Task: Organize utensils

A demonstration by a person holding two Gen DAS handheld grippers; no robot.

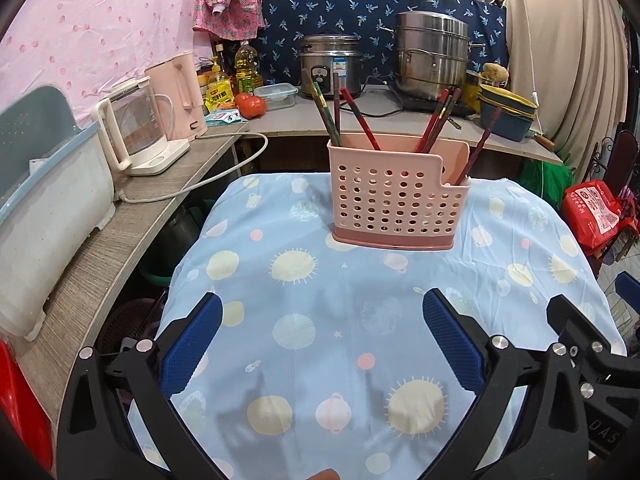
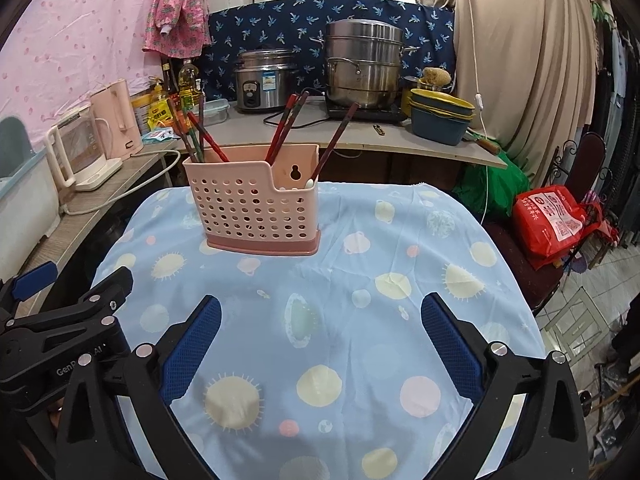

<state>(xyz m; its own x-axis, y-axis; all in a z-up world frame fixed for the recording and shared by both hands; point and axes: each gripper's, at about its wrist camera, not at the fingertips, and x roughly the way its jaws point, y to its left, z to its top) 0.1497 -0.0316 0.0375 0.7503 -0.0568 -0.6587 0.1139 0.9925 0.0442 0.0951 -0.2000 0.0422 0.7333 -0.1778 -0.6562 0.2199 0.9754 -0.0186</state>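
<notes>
A pink perforated utensil holder [image 1: 394, 196] stands upright at the far side of a table under a blue planet-print cloth [image 1: 320, 340]. Several red and dark chopsticks [image 1: 362, 122] stick up out of it. The holder also shows in the right wrist view [image 2: 256, 200] with its chopsticks [image 2: 286, 126]. My left gripper [image 1: 322, 316] is open and empty, low over the cloth, well short of the holder. My right gripper [image 2: 320, 316] is open and empty beside it, also short of the holder.
A counter on the left holds a glass kettle [image 1: 136, 132], a pink kettle [image 1: 180, 96] and a white dish rack [image 1: 44, 208]. The back counter holds a rice cooker [image 1: 330, 66], a steel steamer pot [image 1: 432, 56], bottles and stacked bowls [image 1: 506, 114]. A red bag [image 2: 550, 218] sits on the right.
</notes>
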